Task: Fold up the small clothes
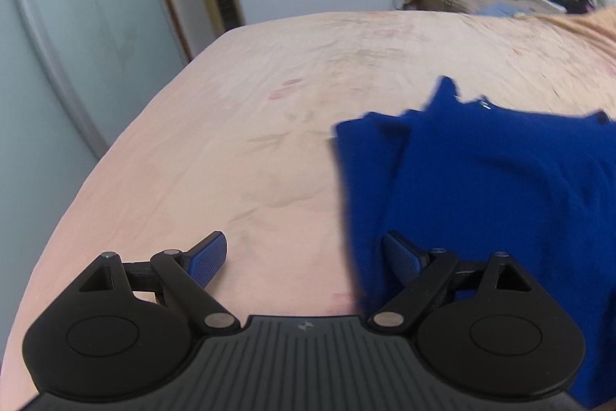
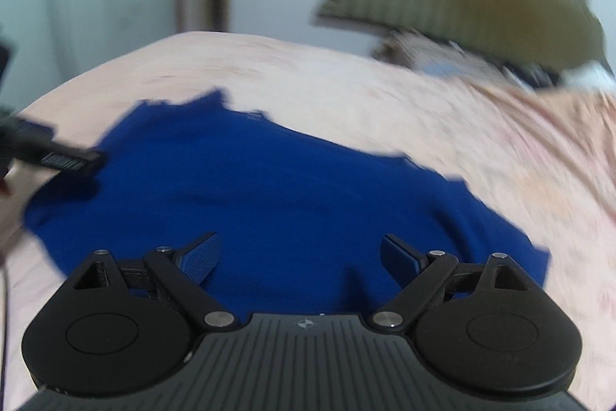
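Both claws gape wide and empty. The deep-blue knit garment [image 2: 277,203] lies on the peach-sheeted bed [image 1: 238,95], directly ahead of the right claw [image 2: 300,257] and off the left claw's [image 1: 304,257] right side. Pinching one layer might drag it crooked.

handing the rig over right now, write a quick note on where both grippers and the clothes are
Left gripper: open, holding nothing, low over the left edge of the blue garment.
Right gripper: open, holding nothing, above the garment's near middle.
The garment lies on the pink bedsheet, mostly spread, with a layer showing along its left side; the frames are too blurred to say whether that is a finished fold.
Left to do: grip the edges, finish folding, flatten it.
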`<state>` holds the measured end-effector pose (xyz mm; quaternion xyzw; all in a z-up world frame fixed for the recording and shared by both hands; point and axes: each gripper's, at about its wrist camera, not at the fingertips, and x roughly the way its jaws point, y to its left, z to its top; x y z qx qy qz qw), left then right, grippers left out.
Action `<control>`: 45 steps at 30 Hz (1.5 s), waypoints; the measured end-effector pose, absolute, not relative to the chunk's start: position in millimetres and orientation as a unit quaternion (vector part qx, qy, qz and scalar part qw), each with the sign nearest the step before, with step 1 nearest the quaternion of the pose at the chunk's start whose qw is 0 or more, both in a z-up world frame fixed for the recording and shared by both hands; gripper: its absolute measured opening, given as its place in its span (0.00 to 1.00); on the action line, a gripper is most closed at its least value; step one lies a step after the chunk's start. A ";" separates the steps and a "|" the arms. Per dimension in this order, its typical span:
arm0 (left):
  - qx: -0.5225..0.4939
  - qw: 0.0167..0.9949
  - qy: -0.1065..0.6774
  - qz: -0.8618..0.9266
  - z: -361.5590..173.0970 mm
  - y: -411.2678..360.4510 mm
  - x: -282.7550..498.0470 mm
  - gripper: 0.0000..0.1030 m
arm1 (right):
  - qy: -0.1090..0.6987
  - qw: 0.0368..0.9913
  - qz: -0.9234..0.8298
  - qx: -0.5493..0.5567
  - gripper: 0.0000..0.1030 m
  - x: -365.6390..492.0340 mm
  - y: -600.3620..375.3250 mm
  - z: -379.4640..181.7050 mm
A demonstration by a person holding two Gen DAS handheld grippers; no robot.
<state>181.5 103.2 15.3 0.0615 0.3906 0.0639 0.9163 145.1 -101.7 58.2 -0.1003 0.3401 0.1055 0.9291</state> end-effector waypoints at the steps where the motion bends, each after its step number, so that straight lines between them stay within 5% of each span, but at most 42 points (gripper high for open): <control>1: 0.048 0.916 0.393 0.063 17.4 110.6 183.2 0.87 | 0.333 0.928 0.119 -0.117 0.90 140.0 -88.7 59.0; 14: -0.123 0.877 0.459 -0.068 5.4 151.9 234.5 0.87 | 0.273 0.882 0.209 -0.322 0.92 92.8 30.2 20.0; 21: -0.170 0.864 0.458 -0.123 -1.0 150.0 258.2 0.98 | 0.244 0.894 0.174 -0.333 0.95 105.4 53.4 10.0; 33: -0.253 0.829 0.457 -0.202 -10.7 139.2 295.4 0.98 | 0.211 0.902 0.162 -0.339 0.95 127.4 70.7 1.1; 37: -0.232 0.836 0.454 -0.204 -10.4 122.5 304.8 0.97 | 0.207 0.904 0.170 -0.334 0.82 132.9 74.9 -1.1; 39: -0.211 0.844 0.452 -0.199 -9.5 113.6 307.3 0.86 | 0.217 0.903 0.182 -0.323 0.62 135.8 75.9 -0.3; 40: -0.189 0.850 0.453 -0.188 -8.0 107.5 308.3 0.61 | 0.224 0.901 0.186 -0.321 0.42 137.4 76.8 -1.2; 41: -0.168 0.855 0.458 -0.176 -6.9 103.1 309.1 0.36 | 0.227 0.900 0.186 -0.322 0.33 137.4 77.5 -2.0; 44: -0.162 0.852 0.473 -0.156 -7.1 102.0 312.5 0.13 | 0.226 0.897 0.197 -0.324 0.21 132.2 78.5 -1.4; 45: -0.171 0.848 0.478 -0.154 -7.4 102.6 312.6 0.13 | 0.228 0.898 0.200 -0.320 0.20 131.3 77.9 -0.5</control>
